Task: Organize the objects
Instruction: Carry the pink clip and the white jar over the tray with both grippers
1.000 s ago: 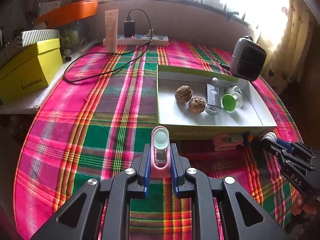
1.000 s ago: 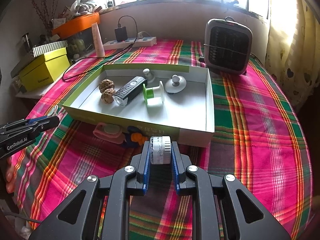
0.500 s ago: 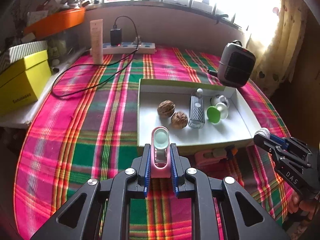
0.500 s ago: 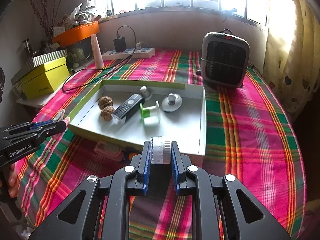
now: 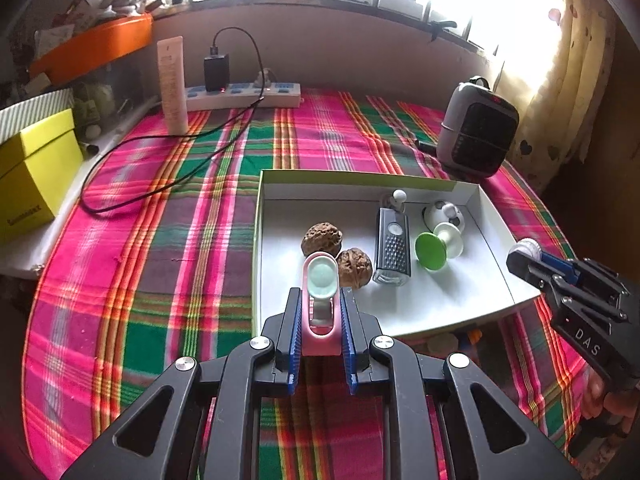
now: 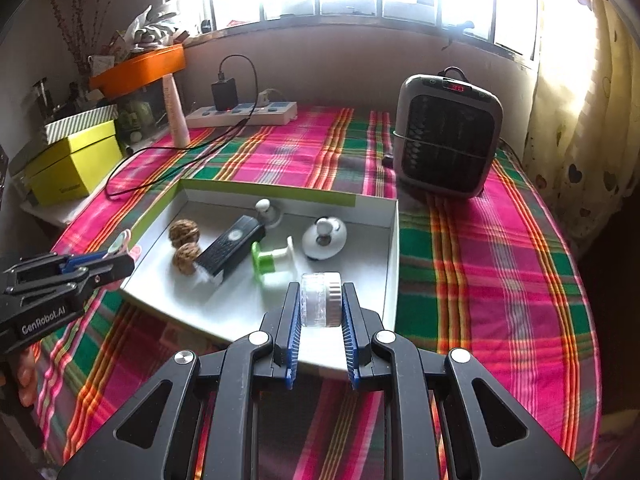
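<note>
My left gripper (image 5: 320,300) is shut on a pink clip with a pale green oval pad (image 5: 321,280), held over the near left corner of the white tray (image 5: 257,240). My right gripper (image 6: 321,294) is shut on a small clear jar with a white lid (image 6: 320,306), above the tray's (image 6: 394,240) near right edge. In the tray lie two walnuts (image 5: 321,238), a black flat device (image 5: 393,250), a green spool (image 5: 434,246) and a white knobbed disc (image 5: 444,216). Each gripper shows in the other's view: the right gripper (image 5: 524,256) and the left gripper (image 6: 120,260).
A grey heater (image 6: 448,136) stands behind the tray at the right. At the back are a power strip (image 5: 240,96) with a black cable, and a tube (image 5: 172,84). A yellow box (image 5: 36,172) sits at the left. A small pinkish thing (image 5: 452,342) lies in shadow by the tray's front.
Both grippers have moved forward and now hang over the tray's near edge. The pink clip and the jar stay gripped. Nothing in the tray has moved.
</note>
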`<state>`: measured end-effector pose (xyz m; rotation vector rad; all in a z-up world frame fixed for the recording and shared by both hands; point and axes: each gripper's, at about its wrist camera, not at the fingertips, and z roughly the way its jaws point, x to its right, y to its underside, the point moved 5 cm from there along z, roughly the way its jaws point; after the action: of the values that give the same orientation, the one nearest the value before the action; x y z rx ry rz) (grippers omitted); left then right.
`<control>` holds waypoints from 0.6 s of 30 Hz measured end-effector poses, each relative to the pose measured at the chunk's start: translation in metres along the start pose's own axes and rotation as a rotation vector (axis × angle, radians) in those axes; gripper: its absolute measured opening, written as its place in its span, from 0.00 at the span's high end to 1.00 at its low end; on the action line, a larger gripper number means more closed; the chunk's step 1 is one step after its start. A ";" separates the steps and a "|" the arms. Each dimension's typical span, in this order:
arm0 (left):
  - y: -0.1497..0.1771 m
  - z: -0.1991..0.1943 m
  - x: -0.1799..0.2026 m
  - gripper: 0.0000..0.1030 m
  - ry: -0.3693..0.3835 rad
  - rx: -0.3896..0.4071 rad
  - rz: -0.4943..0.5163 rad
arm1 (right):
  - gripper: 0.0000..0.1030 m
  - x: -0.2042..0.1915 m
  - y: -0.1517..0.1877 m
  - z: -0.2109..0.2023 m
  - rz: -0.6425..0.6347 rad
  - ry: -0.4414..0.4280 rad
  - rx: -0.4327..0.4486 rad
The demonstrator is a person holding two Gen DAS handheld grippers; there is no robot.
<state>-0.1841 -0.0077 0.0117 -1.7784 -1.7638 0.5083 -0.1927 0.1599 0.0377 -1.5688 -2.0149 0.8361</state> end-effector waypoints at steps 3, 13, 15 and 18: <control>-0.003 0.006 0.000 0.85 -0.004 -0.003 0.002 | 0.81 0.003 -0.004 0.009 0.000 0.001 -0.009; -0.008 0.027 0.000 0.85 -0.002 -0.031 0.000 | 0.81 0.009 -0.008 0.034 -0.011 0.001 -0.051; -0.009 0.030 0.000 0.85 -0.003 -0.038 -0.003 | 0.81 0.009 -0.008 0.038 -0.009 0.000 -0.059; -0.010 0.033 -0.002 0.85 -0.004 -0.039 -0.006 | 0.81 0.009 -0.007 0.043 -0.011 0.001 -0.068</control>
<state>-0.2133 -0.0056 -0.0076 -1.7994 -1.7926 0.4793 -0.2293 0.1595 0.0117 -1.5930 -2.0694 0.7696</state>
